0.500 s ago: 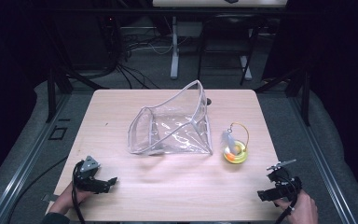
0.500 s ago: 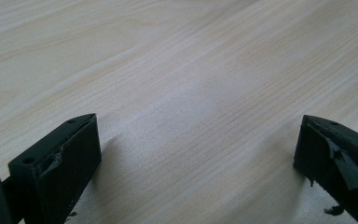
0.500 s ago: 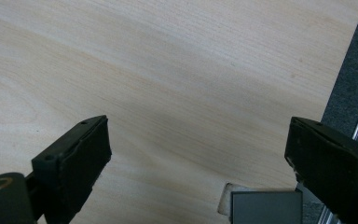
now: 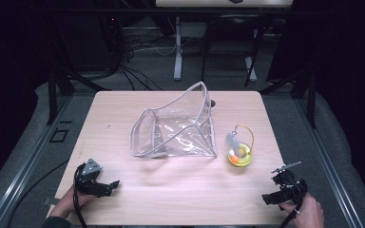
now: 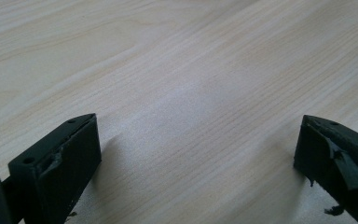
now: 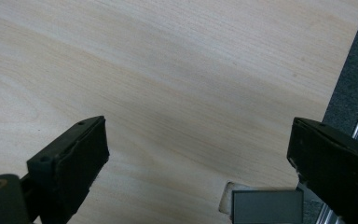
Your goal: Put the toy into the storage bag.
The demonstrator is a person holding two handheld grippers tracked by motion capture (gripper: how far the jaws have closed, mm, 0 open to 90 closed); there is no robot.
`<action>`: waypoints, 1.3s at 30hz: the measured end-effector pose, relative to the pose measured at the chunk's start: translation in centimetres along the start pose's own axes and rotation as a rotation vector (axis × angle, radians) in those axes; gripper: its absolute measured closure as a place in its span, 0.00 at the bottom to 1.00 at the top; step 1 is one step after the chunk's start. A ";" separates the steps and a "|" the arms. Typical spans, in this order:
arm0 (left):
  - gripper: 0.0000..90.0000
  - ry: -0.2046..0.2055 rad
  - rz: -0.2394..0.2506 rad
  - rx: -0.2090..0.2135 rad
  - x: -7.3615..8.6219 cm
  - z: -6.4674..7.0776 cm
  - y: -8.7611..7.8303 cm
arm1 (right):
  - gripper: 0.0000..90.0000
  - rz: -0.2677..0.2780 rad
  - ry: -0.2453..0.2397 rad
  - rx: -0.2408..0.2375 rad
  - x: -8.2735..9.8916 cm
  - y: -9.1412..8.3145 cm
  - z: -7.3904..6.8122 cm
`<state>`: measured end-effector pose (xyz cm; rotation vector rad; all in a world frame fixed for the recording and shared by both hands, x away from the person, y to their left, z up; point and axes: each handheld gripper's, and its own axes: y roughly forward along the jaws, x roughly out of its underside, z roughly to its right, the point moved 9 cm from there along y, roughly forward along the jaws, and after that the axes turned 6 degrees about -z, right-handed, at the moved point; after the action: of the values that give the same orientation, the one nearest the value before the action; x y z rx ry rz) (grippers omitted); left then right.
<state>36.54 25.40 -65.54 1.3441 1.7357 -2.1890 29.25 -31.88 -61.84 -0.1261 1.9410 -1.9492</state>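
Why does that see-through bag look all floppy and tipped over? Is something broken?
Nothing looks broken. The clear plastic bag lies on its side mid-table, its open mouth gaping with one edge sticking up. The small yellow toy sits beside it, apart. Nothing is spilled.

This looked like a lab or test room, not a home. A square light wooden table [image 4: 123,109] stood alone on a grey carpet floor [image 4: 38,118]. Silver metal rails [image 4: 24,164] ran along the floor on both sides of it. Behind the table, many black cables [image 4: 138,47] lay in a heap near a white metal stand leg [image 4: 177,47]. The room around was very dark.
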 end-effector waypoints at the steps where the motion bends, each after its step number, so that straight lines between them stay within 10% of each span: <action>1: 0.00 0.000 0.000 0.000 0.0 0.0 0.0 | 0.05 0.000 -0.005 -0.004 -0.1 0.0 0.0; 39: 0.00 -0.005 0.002 -0.005 0.0 0.0 0.0 | 0.00 0.004 -0.094 -0.063 -5.5 -2.2 -2.0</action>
<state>36.51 25.39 -65.55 1.3375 1.7366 -2.1833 33.19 -28.24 -58.61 -0.2265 1.9397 -1.8459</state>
